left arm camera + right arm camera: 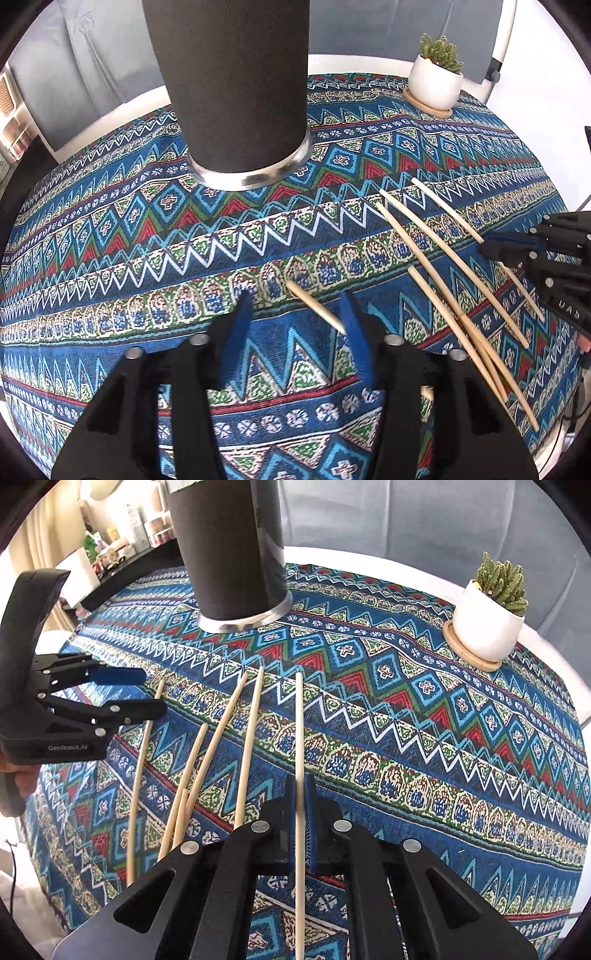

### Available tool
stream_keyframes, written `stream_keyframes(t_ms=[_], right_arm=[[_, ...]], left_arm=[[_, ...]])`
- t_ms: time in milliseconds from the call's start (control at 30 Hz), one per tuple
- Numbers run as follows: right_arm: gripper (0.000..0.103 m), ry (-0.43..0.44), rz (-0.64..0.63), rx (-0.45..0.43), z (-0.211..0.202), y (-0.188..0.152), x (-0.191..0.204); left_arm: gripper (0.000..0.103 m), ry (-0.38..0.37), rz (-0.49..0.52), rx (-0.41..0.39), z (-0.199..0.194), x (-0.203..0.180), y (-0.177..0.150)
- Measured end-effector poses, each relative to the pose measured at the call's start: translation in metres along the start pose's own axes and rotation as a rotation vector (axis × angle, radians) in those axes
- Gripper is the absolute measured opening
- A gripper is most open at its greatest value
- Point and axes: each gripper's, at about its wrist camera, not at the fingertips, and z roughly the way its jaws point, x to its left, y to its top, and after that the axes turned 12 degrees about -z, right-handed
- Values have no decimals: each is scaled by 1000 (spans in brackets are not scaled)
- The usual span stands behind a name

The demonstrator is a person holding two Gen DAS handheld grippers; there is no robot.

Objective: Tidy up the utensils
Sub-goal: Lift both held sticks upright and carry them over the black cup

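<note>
Several wooden chopsticks [443, 258] lie on the patterned cloth at the right; they fan out at lower left in the right wrist view [221, 738]. A tall black cylinder holder [236, 85] with a steel base stands behind them, also in the right wrist view [232, 550]. My right gripper [303, 794] is shut on one chopstick [300, 720], which runs between its blue pads; it shows at the right edge of the left wrist view [491, 247]. My left gripper [295, 325] is open low over the cloth, one chopstick [314, 306] reaching its right pad; it also shows in the right wrist view [147, 692].
A small cactus in a white pot [437, 81] on a wooden coaster stands at the far right of the round table [351, 62], also in the right wrist view [491, 624]. A grey sofa lies behind. A cluttered shelf [122, 542] stands at the far left.
</note>
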Motion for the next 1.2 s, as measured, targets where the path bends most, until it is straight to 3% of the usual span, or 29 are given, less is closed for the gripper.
stream_keyframes(t_ms=[33, 133, 333, 667, 1200], right_arm=[[5, 1, 8, -7, -2, -2, 0], [5, 5, 34, -27, -7, -4, -2], [5, 34, 98, -103, -31, -15, -8], [5, 28, 162, -207, -62, -9, -14], [5, 11, 113, -373, -112, 69, 2]], left_arm=[[17, -5, -1, 5, 1, 11, 3], [5, -17, -45, 34, -4, 44, 3], [5, -39, -114, 47, -9, 95, 9], [5, -127, -219, -53, -49, 140, 22], [5, -201, -158, -270, -124, 137, 97]])
